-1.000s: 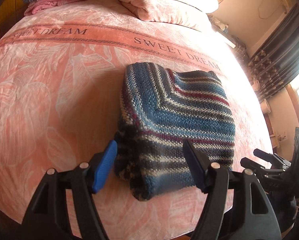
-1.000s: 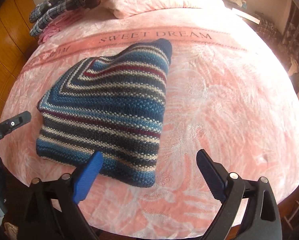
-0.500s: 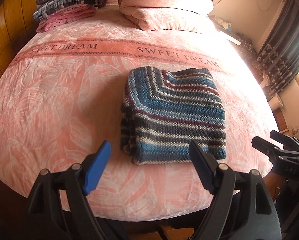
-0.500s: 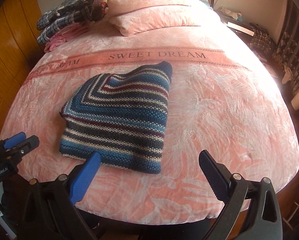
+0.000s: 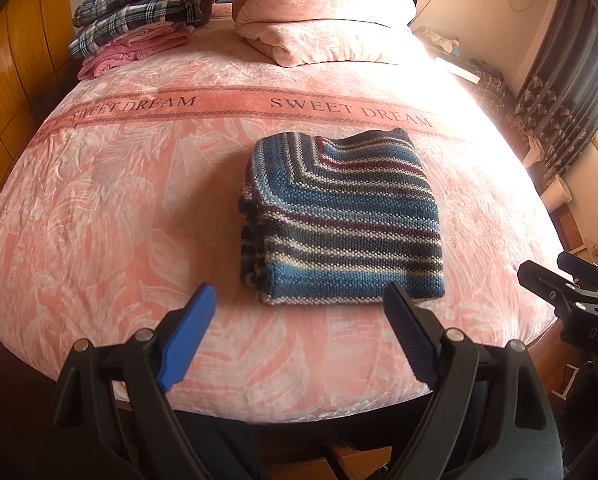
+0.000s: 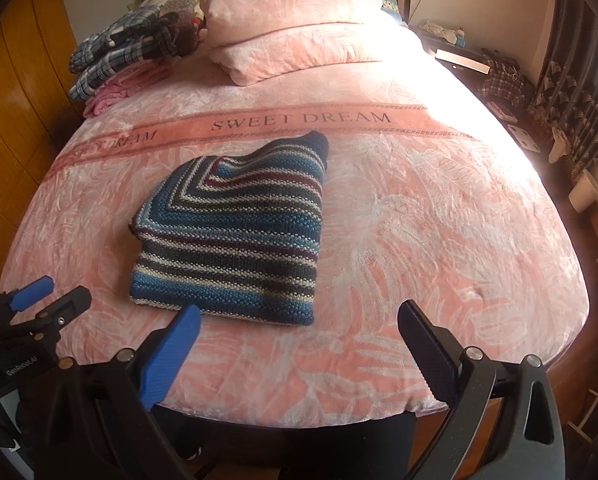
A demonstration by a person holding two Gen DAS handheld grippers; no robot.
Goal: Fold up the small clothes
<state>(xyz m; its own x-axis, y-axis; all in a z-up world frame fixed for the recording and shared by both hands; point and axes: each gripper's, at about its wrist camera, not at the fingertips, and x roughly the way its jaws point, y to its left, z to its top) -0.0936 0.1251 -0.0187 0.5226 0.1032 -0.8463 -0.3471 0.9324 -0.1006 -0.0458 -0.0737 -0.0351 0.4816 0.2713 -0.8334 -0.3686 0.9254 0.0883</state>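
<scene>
With the left claw [image 5: 299, 312] and right claw [image 6: 299, 332] both spread and empty off the bed's [image 5: 99, 200] near edge, the folded striped knit [image 5: 339, 220] lying near that edge could spring open, its far corner already lifting.

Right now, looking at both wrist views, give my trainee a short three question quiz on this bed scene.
1. True or false: the striped knit lies folded on the pink bedspread, touched by neither tongs.
2. Multiple choice: where is the stack of folded clothes? A, at the foot edge; B, at the far left corner beside the pillows; C, on top of the knit.
3. Fill in: the left tongs and right tongs are both ____.

Key: 1 true; 2 B; 3 open.
</scene>
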